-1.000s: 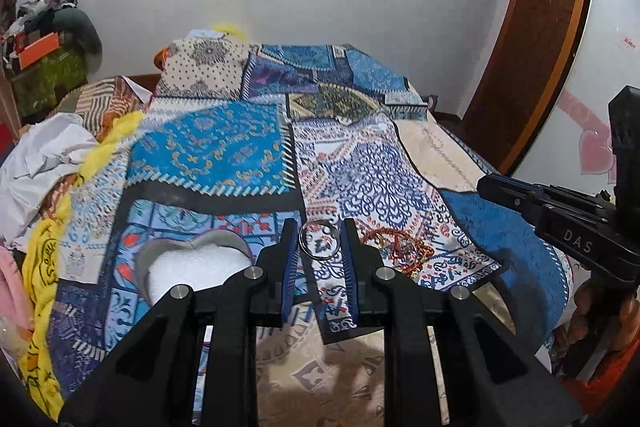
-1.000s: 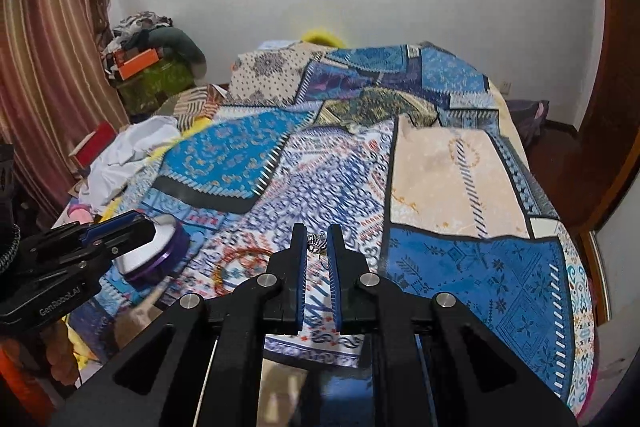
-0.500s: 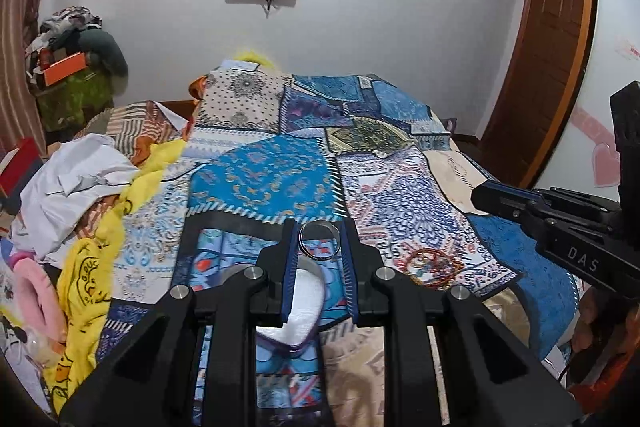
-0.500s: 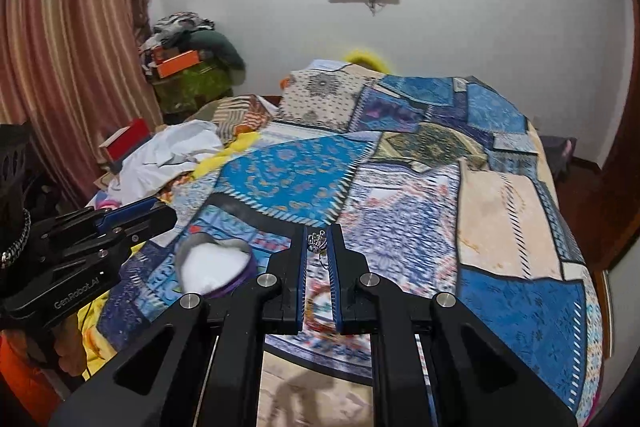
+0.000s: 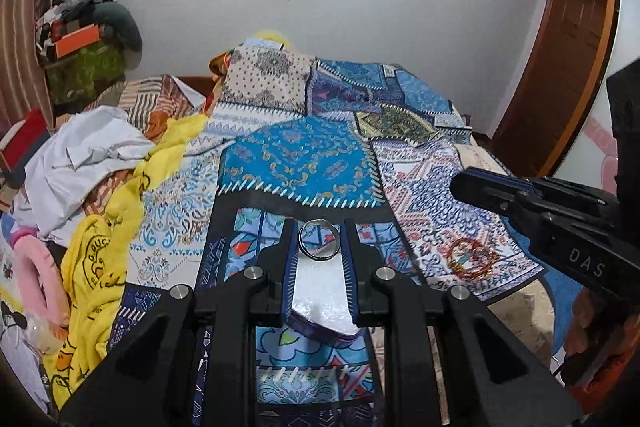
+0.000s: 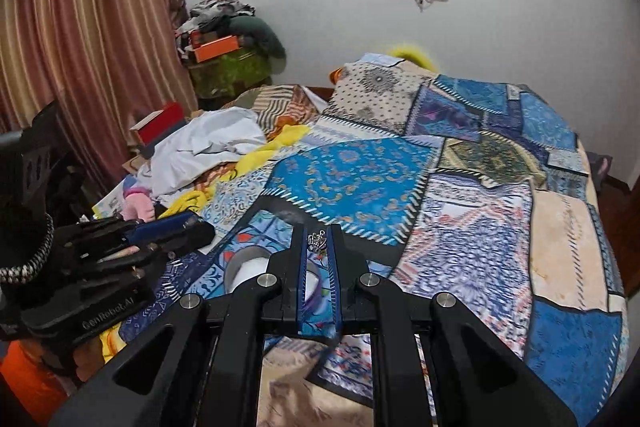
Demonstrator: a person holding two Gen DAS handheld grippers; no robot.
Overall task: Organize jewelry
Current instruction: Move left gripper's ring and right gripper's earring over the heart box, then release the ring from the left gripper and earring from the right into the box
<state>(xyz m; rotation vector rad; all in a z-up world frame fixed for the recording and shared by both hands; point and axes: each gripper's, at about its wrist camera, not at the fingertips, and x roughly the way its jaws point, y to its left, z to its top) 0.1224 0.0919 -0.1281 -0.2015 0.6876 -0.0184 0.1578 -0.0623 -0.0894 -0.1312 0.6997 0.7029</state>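
patchwork bedspread [image 5: 304,167], printed cloth in blue, cream and black panels, spreads ahead of and beneath both claws. heart-shaped box [image 5: 320,299], white padded inside with a purple rim, lies directly below the left gripper [image 5: 319,245], its point toward the camera. red and gold bangles [image 5: 470,261], thin hoops in a loose pile, lie to the right of that claw. silver ring [image 5: 319,245], smooth metal band, is clamped between the left pads, tilted, opening facing up and toward the camera. right gripper [image 6: 318,245] is pinched together on a small silver trinket [image 6: 317,241], knobbly, shape and long axis unclear.
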